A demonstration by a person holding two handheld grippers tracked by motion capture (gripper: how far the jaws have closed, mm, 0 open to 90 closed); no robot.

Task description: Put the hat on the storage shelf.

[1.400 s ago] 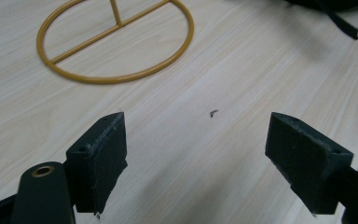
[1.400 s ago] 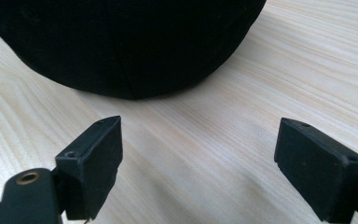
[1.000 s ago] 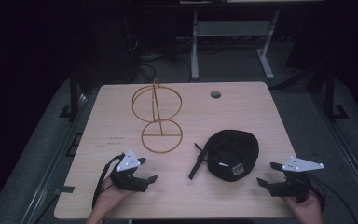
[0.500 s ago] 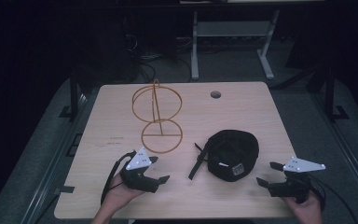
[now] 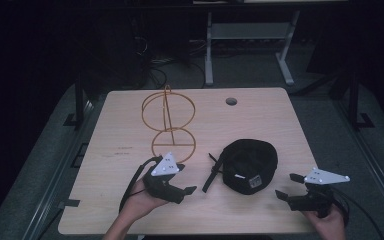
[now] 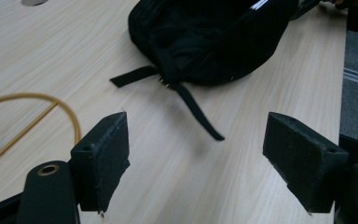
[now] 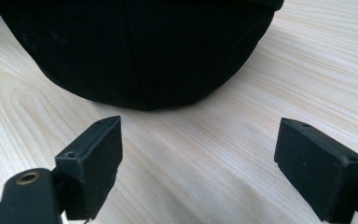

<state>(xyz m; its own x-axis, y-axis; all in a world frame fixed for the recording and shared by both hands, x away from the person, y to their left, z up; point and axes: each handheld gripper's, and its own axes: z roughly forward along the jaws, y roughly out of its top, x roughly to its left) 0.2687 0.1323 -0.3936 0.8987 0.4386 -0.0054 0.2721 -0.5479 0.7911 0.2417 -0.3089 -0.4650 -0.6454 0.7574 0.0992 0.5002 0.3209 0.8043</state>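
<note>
A black cap [image 5: 250, 162] lies on the wooden table [image 5: 280, 125], right of centre, with a thin strap [image 5: 212, 172] trailing to its left. My left gripper [image 5: 186, 178] rests just left of the strap, open and pointing at the cap. In the left gripper view the cap [image 6: 205, 42] and strap [image 6: 196, 109] lie ahead of the empty open jaws [image 6: 196, 163]. My right gripper [image 5: 286, 185] sits right of the cap, open. In the right gripper view the cap's rounded crown [image 7: 140, 51] is close ahead of the open gripper [image 7: 198, 168].
A gold wire stand [image 5: 169, 122] with two rings rises behind the left gripper; its base ring [image 6: 32, 107] shows in the left gripper view. A round cable hole [image 5: 231, 101] sits near the table's far edge. Dark floor and desk legs surround the table.
My left gripper has moved right and slightly forward, closer to the cap's strap. The right gripper and the cap have stayed where they were.
</note>
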